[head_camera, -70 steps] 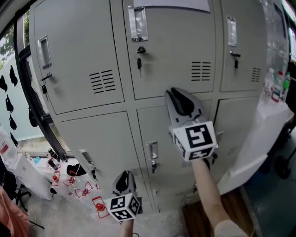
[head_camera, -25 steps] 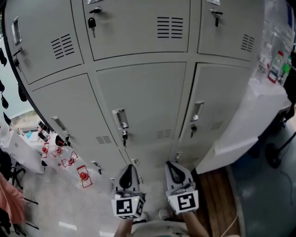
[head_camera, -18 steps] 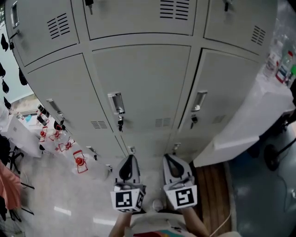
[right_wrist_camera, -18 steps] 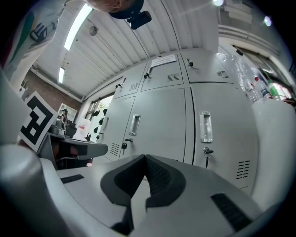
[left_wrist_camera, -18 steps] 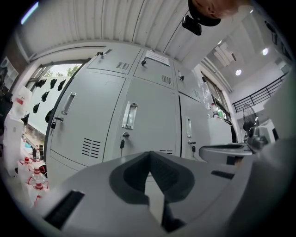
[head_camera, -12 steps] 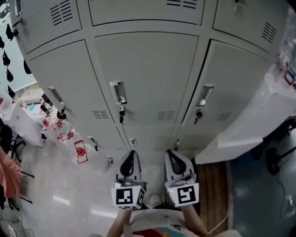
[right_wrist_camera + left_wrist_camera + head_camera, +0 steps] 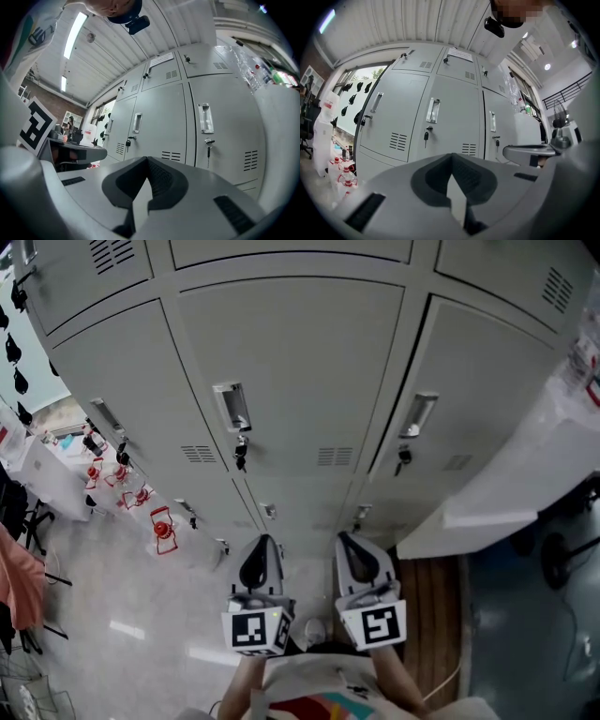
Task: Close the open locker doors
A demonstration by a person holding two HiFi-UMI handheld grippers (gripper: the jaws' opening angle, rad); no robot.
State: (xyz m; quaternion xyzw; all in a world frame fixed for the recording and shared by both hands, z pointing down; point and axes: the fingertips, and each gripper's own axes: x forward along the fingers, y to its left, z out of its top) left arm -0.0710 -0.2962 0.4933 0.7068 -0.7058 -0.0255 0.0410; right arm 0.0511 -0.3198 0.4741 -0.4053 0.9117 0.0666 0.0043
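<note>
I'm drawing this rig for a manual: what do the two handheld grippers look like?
The left gripper and right gripper are light grey moulded shells with black pads tapering to a point. Each carries a white cube with black square markers at its rear.

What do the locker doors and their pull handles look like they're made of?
Locker doors: likely painted sheet steel, matte light grey; the punched louvre vents suggest it. Pull handles: probably polished or chromed metal, brighter and shinier than the doors.
</note>
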